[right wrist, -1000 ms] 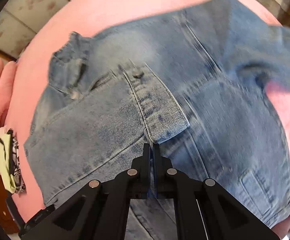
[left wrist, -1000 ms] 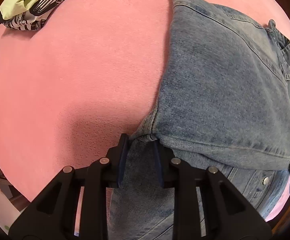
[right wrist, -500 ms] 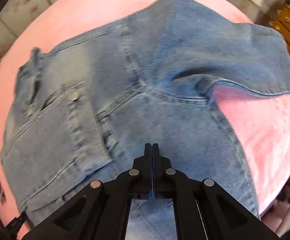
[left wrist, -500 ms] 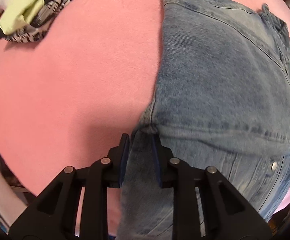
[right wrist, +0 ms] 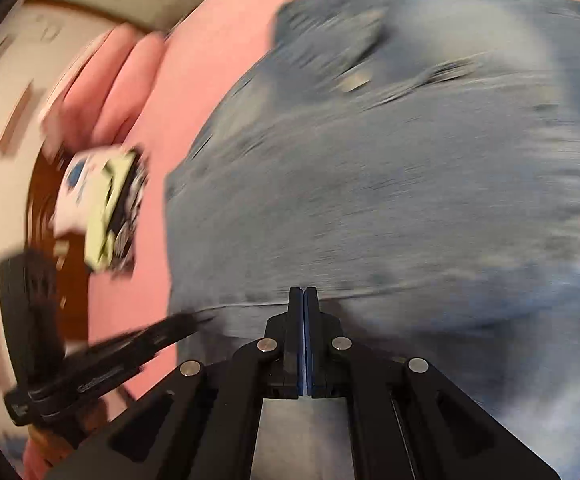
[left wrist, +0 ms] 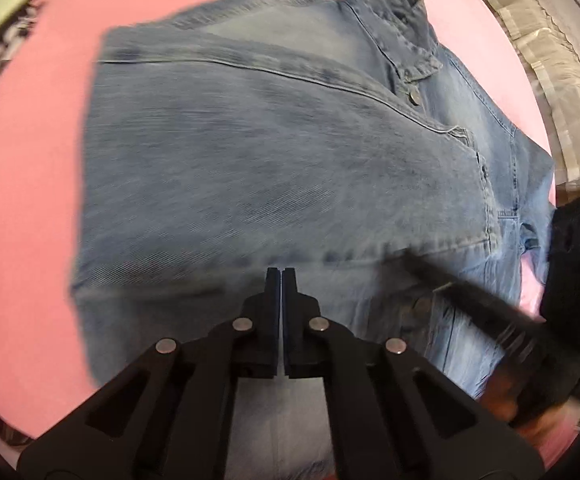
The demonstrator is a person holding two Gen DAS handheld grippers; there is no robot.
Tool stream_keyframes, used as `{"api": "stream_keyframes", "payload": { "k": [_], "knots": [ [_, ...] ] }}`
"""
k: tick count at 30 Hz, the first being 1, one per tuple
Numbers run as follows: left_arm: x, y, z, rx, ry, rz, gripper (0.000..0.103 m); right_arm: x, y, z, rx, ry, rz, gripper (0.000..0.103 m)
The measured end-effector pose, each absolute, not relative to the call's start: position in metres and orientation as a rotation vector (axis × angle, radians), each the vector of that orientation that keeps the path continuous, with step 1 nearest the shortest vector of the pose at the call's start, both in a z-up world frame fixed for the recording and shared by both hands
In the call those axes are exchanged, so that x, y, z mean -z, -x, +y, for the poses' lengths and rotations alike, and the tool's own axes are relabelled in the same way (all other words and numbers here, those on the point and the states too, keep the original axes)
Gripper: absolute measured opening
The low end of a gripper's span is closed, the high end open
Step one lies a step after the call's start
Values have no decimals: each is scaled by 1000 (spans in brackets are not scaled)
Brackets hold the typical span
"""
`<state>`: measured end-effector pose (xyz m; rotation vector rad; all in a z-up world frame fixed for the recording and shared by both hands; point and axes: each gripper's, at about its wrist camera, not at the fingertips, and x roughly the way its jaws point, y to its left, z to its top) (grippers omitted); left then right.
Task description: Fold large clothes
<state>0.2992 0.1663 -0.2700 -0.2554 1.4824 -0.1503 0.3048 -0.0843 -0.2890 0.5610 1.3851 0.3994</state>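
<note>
Denim fills both views: the jacket (left wrist: pixel 274 168) lies flat on the pink cover (left wrist: pixel 22 200), stretching from your left claw (left wrist: pixel 281 276) toward twelve o'clock, collar at about one o'clock. Its folded body runs crosswise, nine to three, in front of you. Your left claw is fully closed with nothing between its tips, and your right claw (right wrist: pixel 302 296) is likewise pinched together and empty, though blur there makes the cloth's edge hard to read. In the left view your right claw comes in from four o'clock, beside the jacket's lower hem. That right one looks nearer the hem, so it probably leads.
</note>
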Motion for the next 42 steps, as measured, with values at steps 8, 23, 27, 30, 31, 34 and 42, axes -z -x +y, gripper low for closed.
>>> {"api": "stream_keyframes", "payload": {
  "k": [8,23,27,30,31,34,42],
  "knots": [
    [298,-309,171,109,60,1479,0,306,-309,-110,-170,-426,1381,0],
    [274,-303,284,-36,285,1439,0,261,-282,-193,66,-331,1333,0],
    [260,-324,273,47,309,1372,0,256,-301,-161,-168,-420,1262,0],
    [272,-354,263,68,297,1374,0,266,-328,-120,-292,-445,1244,0],
    [278,-363,255,69,295,1373,0,268,-334,-111,-312,-446,1238,0],
    [292,-390,246,91,330,1338,0,283,-362,-71,-395,-468,1210,0],
    [321,-410,249,56,389,1283,0,317,-416,-30,-323,-432,1167,0]
  ]
}}
